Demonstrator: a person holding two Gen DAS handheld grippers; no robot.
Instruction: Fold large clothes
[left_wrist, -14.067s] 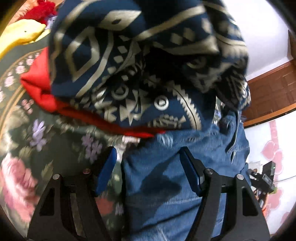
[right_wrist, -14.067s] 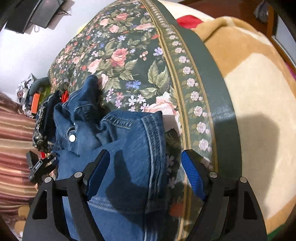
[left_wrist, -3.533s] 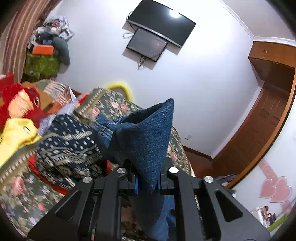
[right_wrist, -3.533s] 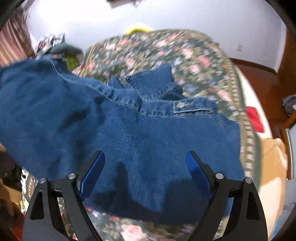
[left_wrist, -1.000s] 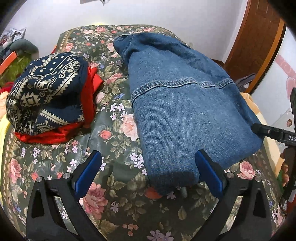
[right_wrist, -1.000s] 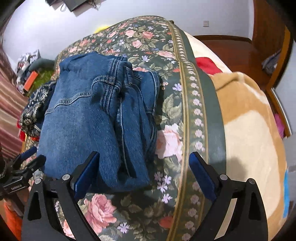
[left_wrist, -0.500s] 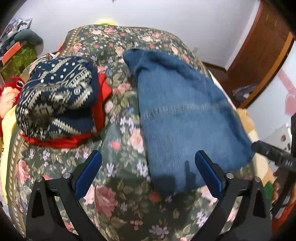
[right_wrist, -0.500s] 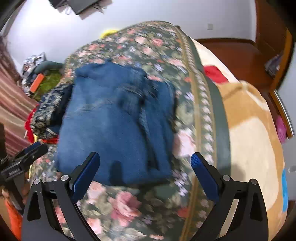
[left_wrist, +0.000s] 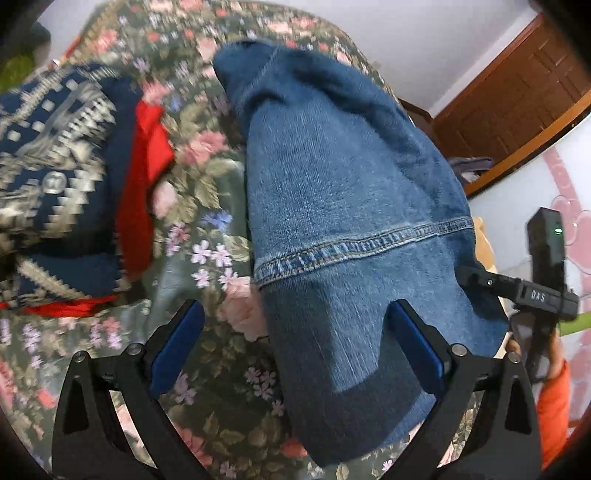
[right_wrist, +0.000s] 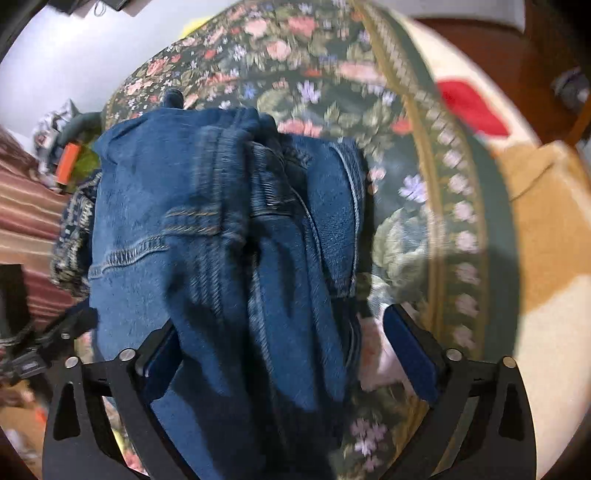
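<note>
A folded blue denim garment (left_wrist: 351, 184) lies on the floral bedspread (left_wrist: 207, 369). My left gripper (left_wrist: 293, 308) is open just above the garment's near left edge, its right finger over the denim and its left finger over the bedspread. Seen in the right wrist view, the denim (right_wrist: 207, 221) shows stacked folds and seams. My right gripper (right_wrist: 277, 325) hangs close over its near end, jaws opening. Cloth lies between the fingers and covers the left one; the right pad is clear of it. The right gripper's body (left_wrist: 517, 288) shows at the denim's right edge.
A folded navy patterned garment (left_wrist: 51, 166) on a red one (left_wrist: 142, 166) lies left of the denim. A brown and cream blanket (right_wrist: 546, 240) covers the bed's right side. Also in view are a wooden door (left_wrist: 517, 92), a person's orange sleeve (left_wrist: 550, 406) and a striped curtain (right_wrist: 26, 221).
Both grippers have come in lower and closer to the denim, which now fills the space between their fingers. The right jaws have spread a little wider.
</note>
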